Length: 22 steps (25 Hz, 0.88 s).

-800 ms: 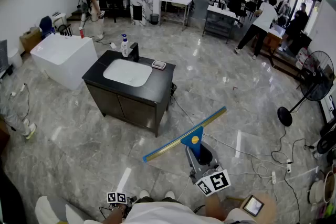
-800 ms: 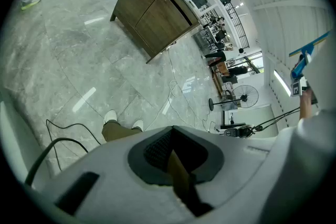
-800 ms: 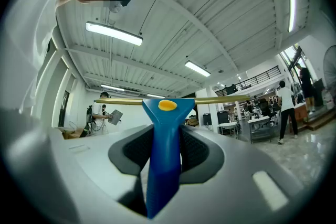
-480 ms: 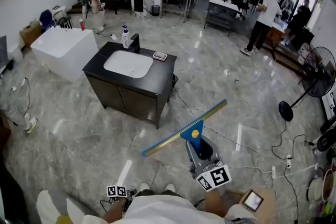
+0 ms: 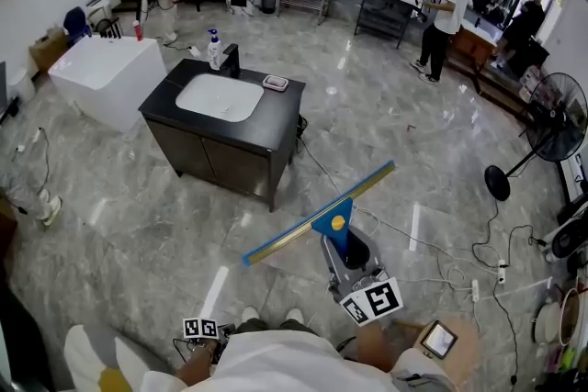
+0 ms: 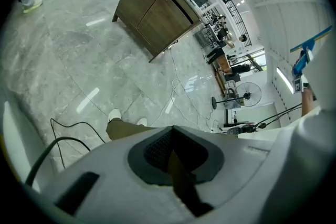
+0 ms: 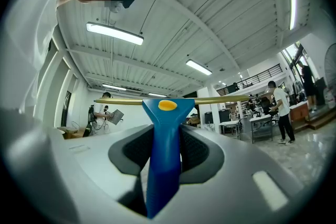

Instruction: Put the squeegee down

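Note:
The squeegee [image 5: 317, 214] has a blue handle with a yellow dot and a long thin blade. It hangs in the air over the marble floor, blade slanting from lower left to upper right. My right gripper [image 5: 352, 263] is shut on its handle, just below the blade. In the right gripper view the blue handle [image 7: 164, 134] stands upright between the jaws, with the blade level across the top. Of the left gripper, the head view shows only its marker cube [image 5: 204, 329], low by the person's body. In the left gripper view, my left gripper [image 6: 176, 165] is shut and holds nothing.
A black sink cabinet [image 5: 276, 138] with a white basin stands ahead on the left, with a white tub [image 5: 96, 78] beyond it. A standing fan [image 5: 551, 133] is at the right. Cables [image 5: 441, 262] lie on the floor. People stand at the tables far back.
The squeegee stays gripped at about the same spot in the view. The sink cabinet has slid slightly upward in the head view, and the person in white at the back has walked left.

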{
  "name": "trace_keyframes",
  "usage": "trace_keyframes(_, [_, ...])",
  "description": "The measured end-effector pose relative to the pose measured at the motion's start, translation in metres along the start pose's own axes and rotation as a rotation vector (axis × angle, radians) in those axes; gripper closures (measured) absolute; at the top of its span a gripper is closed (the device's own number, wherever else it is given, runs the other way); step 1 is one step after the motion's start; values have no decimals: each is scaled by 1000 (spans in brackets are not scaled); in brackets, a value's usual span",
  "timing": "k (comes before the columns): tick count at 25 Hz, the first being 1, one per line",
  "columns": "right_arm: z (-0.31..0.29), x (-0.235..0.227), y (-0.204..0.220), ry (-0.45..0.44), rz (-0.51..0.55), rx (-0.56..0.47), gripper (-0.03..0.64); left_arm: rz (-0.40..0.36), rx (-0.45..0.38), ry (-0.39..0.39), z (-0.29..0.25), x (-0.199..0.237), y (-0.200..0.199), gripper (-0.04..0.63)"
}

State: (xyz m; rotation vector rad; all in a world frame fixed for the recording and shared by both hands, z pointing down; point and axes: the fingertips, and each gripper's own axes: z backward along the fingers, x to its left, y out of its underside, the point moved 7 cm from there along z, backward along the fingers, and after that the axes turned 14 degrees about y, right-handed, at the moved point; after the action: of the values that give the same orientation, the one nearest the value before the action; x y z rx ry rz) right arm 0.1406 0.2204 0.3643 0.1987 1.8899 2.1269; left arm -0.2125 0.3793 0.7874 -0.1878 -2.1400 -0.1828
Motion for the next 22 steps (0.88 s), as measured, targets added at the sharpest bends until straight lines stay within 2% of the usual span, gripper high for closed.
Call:
trace_keyframes(7, [-2,-1,5,-17,-25,14,468,-48,-2,10,-4,-5,-2,594])
trace_keyframes(9, [-1,-3,5,-9,-33,15,468,-99,-40,2,1,-10,-7,594])
trace_keyframes(12, [-1,-4,4,0,-32,11,468,-238,-111,-36,13,-25,-23,594])
trace_keyframes(14, [1,-5,4,2,-29,11,468,-398,-202,-77,29,-56,-40,594])
trace_keyframes(16, [3,-8,2,-4,-22,13,468,-660,-341,-77,51,-119,-65,594])
trace_keyframes(19, [-3,-13,-2,-12,-11,1,468,-1130,-551,34,92,-267,-110,595])
trace_keyframes(20, [-6,-14,-3,-16,-10,-5,468,-1254,-612,85,107,-317,-120,595])
trace_keyframes(22, [-8,-13,-2,-25,-9,-18,468,-1414,-699,159,130,-397,-128,595])
